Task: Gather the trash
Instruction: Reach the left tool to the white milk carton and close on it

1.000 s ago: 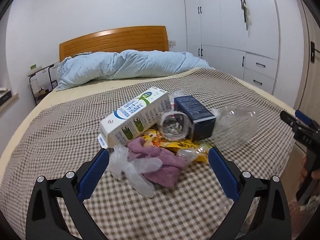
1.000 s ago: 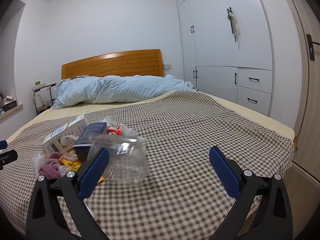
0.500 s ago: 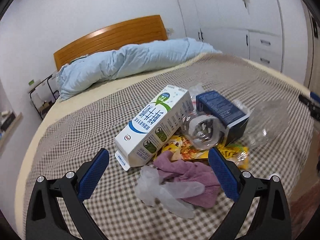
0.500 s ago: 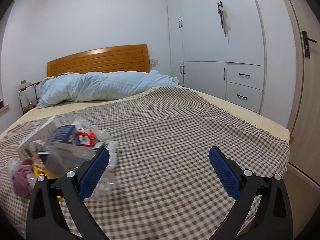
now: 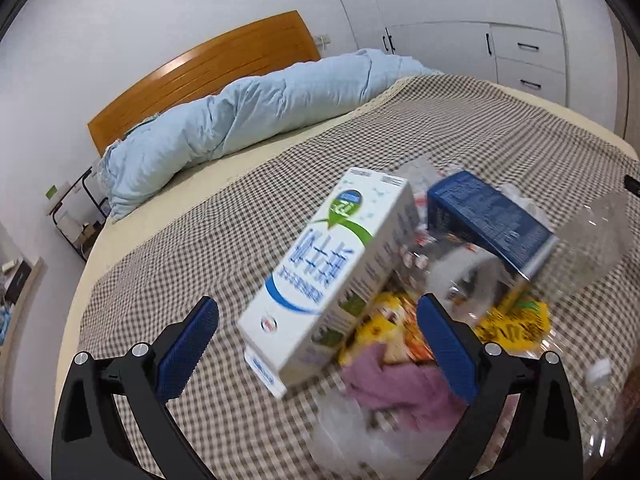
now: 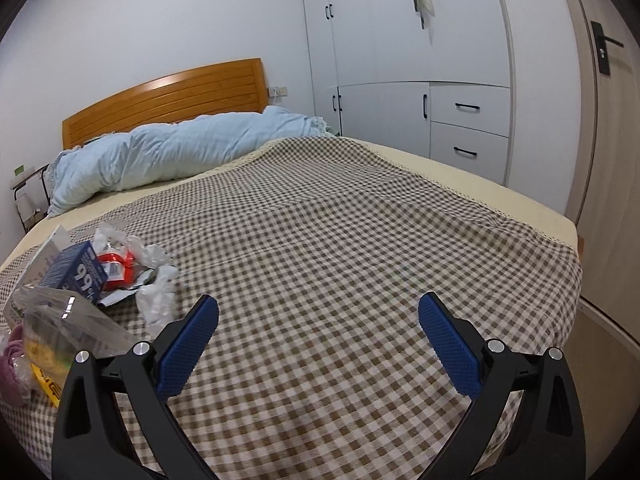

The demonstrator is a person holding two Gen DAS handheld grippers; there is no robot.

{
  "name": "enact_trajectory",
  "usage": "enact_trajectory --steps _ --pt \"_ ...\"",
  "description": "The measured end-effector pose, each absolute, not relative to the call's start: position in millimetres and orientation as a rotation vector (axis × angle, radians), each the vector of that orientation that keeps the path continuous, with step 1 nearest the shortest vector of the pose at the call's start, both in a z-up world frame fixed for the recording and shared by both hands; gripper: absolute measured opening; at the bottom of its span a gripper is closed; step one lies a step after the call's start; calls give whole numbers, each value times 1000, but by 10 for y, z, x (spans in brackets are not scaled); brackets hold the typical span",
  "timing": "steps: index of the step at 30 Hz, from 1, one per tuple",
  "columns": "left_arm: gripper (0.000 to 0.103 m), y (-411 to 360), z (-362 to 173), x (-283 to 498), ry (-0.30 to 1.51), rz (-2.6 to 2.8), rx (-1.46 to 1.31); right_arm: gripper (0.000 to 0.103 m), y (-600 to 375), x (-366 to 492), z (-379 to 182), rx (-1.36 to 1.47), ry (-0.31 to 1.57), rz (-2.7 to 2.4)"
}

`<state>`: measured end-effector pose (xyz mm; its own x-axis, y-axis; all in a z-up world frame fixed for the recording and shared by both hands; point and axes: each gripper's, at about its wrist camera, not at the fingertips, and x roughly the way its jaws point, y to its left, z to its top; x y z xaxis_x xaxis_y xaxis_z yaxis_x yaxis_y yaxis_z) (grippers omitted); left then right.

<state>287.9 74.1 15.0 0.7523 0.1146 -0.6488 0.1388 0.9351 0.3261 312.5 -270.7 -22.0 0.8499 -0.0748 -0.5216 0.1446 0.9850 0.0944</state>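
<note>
Your left gripper [image 5: 316, 332] has its blue pads spread wide with nothing between them, and it hangs just above the near end of the trash pile. The white milk carton [image 5: 328, 276] lies on its side directly ahead of that gap, tilted so its far end points away toward the pillow end of the bed. Under and beside its near corner you have a purple cloth [image 5: 400, 384], a yellow snack wrapper [image 5: 512, 320] and a clear plastic glove or bag [image 5: 352, 436]; this part of the left view is motion-blurred, so which of the two it is I cannot say for sure. To the right of the carton sits the dark blue box [image 5: 488, 220], leaning against it, and further right a clear plastic bottle [image 5: 600, 240] lies against the box.

Your right gripper [image 6: 318, 332] is also fully open and empty, held over bare checked bedspread [image 6: 360, 240] well to the right of the pile. From that camera the pile sits at the left edge: the blue box again [image 6: 76, 272], a red wrapper [image 6: 118, 266] in crumpled white plastic just behind it, and the clear bottle [image 6: 72, 324] nearest your left pad.

Beyond the trash, a light blue duvet [image 6: 172, 156] is bunched along the wooden headboard [image 6: 160, 96]. White wardrobe doors and drawers [image 6: 420, 80] stand on the right wall.
</note>
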Motion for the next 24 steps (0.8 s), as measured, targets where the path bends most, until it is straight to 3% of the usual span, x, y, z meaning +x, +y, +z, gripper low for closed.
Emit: enact_trajectory --steps 10,24 --pt "96 774 -105 3530 892 -129 508 97 -2932 3195 -232 179 571 -146" --pt "96 1035 -395 4009 1015 -239 386 97 -2943 3414 -322 163 590 -160"
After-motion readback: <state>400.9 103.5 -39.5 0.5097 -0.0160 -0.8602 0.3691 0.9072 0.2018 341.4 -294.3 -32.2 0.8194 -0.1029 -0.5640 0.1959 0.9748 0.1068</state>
